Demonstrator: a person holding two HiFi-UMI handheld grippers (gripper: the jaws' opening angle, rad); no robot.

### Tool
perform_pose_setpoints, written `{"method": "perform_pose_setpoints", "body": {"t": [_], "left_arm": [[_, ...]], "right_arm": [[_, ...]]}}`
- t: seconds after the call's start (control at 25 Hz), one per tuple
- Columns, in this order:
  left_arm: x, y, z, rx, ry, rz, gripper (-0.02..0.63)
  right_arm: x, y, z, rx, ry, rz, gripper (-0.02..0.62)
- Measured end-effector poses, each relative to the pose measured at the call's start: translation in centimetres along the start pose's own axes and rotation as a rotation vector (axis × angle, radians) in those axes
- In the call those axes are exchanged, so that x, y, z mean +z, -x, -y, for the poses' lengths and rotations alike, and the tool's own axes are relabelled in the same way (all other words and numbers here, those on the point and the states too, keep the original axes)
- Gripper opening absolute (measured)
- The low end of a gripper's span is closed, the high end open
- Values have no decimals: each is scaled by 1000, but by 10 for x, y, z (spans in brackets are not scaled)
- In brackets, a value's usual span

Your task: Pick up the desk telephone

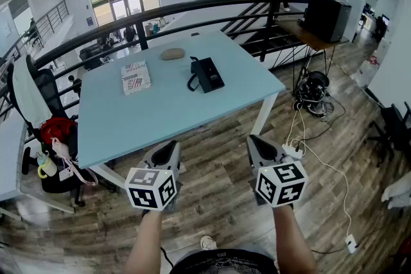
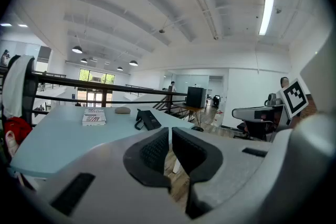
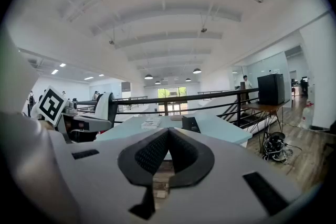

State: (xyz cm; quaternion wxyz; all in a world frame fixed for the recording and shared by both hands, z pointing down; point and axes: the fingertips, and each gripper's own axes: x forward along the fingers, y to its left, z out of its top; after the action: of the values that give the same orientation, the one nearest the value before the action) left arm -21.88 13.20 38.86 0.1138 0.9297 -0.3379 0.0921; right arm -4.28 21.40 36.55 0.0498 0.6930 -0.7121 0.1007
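Head view steeply down, gripper views level, sharing table (image 1: 160, 106)

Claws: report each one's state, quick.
Left claw: closed, holding nothing.
Right claw: closed, holding nothing.

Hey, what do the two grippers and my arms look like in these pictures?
Both the left gripper and the right gripper have smooth light-grey shells with rounded black textured pads. Each carries a white cube printed with black square markers. No sleeves cover the forearms; a dark top shows at the bottom edge.
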Motion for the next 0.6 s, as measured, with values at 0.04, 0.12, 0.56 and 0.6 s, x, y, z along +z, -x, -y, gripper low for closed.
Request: {"method": "perform_pose_setpoints", "body": {"t": [0.04,0.12,0.56,0.6], "left_arm": [[0,0,0,-2,-1,1,26],[-1,-1,-2,-6,-3,3,26],[0,-19,-2,-40,10,17,26],[0,-22,-1,-45,8,17,26]], "right_arm": [[0,-1,-1,-1,0,1,2],[-1,-2,-2,-2,1,1,2],[-5,-11,6,-21,8,-4,3],[-4,-13,8,-23,9,-4,3]]}}
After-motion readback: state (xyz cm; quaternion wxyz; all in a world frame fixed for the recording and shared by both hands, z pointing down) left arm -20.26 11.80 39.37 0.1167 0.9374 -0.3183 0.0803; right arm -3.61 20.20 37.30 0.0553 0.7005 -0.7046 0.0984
